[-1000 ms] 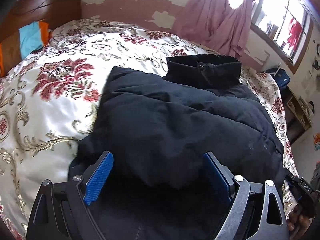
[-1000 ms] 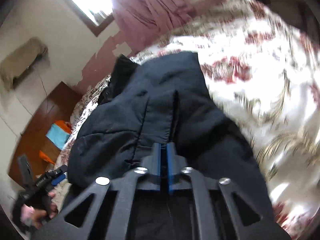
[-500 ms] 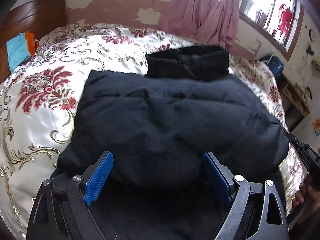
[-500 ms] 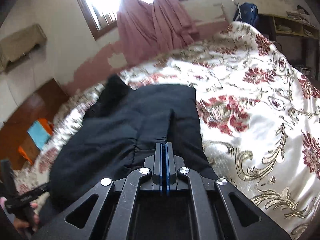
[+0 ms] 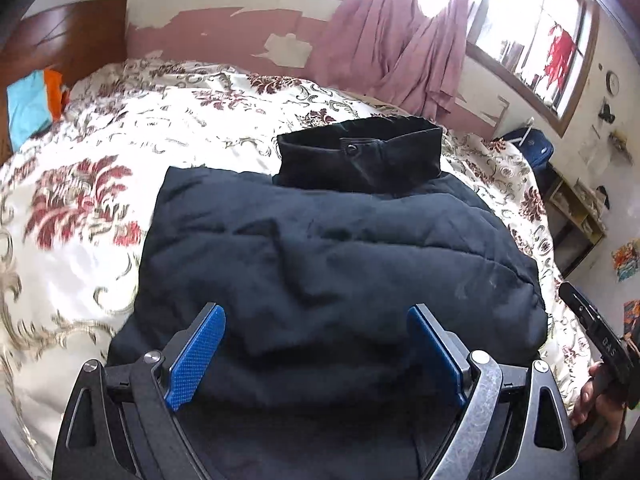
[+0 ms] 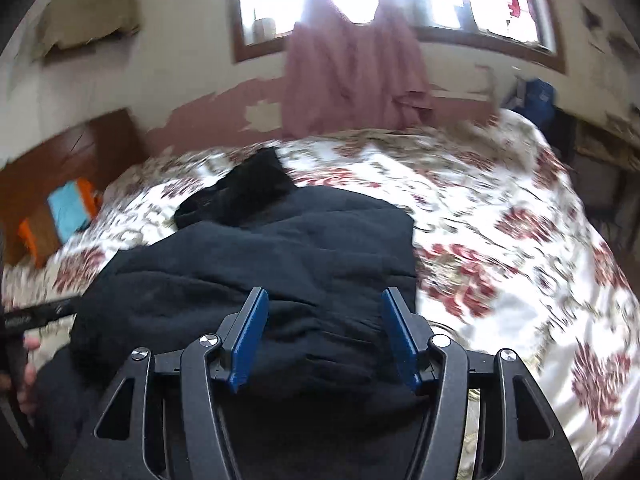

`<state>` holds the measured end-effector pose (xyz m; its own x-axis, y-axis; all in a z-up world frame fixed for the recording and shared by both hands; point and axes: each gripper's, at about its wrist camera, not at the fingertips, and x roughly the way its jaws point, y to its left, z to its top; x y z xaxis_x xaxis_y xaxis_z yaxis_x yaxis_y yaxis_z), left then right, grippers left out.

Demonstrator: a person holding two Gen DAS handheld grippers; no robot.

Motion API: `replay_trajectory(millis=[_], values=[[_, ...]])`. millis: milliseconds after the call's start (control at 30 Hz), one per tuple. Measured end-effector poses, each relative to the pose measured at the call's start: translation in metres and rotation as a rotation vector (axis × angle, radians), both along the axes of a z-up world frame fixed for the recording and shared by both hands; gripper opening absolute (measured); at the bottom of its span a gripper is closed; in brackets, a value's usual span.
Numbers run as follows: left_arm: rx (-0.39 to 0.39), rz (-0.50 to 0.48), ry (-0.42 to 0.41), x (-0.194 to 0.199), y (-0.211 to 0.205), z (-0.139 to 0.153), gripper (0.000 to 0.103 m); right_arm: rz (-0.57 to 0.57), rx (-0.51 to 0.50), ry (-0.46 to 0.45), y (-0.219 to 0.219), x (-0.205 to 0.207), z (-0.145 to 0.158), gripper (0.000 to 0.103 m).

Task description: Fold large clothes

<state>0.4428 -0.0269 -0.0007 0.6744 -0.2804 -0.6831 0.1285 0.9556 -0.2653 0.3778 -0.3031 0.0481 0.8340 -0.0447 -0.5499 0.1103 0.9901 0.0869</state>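
A black padded jacket (image 5: 328,264) lies folded on the floral bedspread (image 5: 92,184), its collar (image 5: 360,156) at the far end. It also shows in the right wrist view (image 6: 280,272). My left gripper (image 5: 316,344) is open, its blue pads (image 5: 196,356) above the jacket's near edge, holding nothing. My right gripper (image 6: 324,328) is open above the jacket's near right part, with nothing between its blue pads (image 6: 250,336). The right gripper's body shows at the far right edge of the left wrist view (image 5: 600,332).
A wooden headboard (image 5: 68,44) with a blue and orange cloth (image 5: 32,108) stands at the bed's left. Pink curtains (image 5: 400,40) hang at the window behind. A shelf (image 5: 576,208) and a blue bag (image 5: 536,148) stand to the right of the bed.
My right gripper was shut on the jacket's fabric and has opened and let it go. The left gripper stayed open, its view swinging to face the jacket squarely.
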Motion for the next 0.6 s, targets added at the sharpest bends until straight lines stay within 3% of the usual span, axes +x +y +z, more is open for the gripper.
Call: replay_trajectory(millis=[200,333,600], values=[[0.053,-0.046,0.054,0.020,-0.018,-0.021,0.092,0.056,-0.054,0.145,0.021,0.031,-0.029,0.053],[0.057,-0.041,0.040,0.022,-0.018,-0.035,0.103,0.056,-0.011,0.155,0.014,0.035,-0.044,0.054],[0.031,-0.033,0.020,0.024,-0.020,-0.055,0.103,0.055,-0.006,0.155,0.015,0.037,-0.059,0.054]])
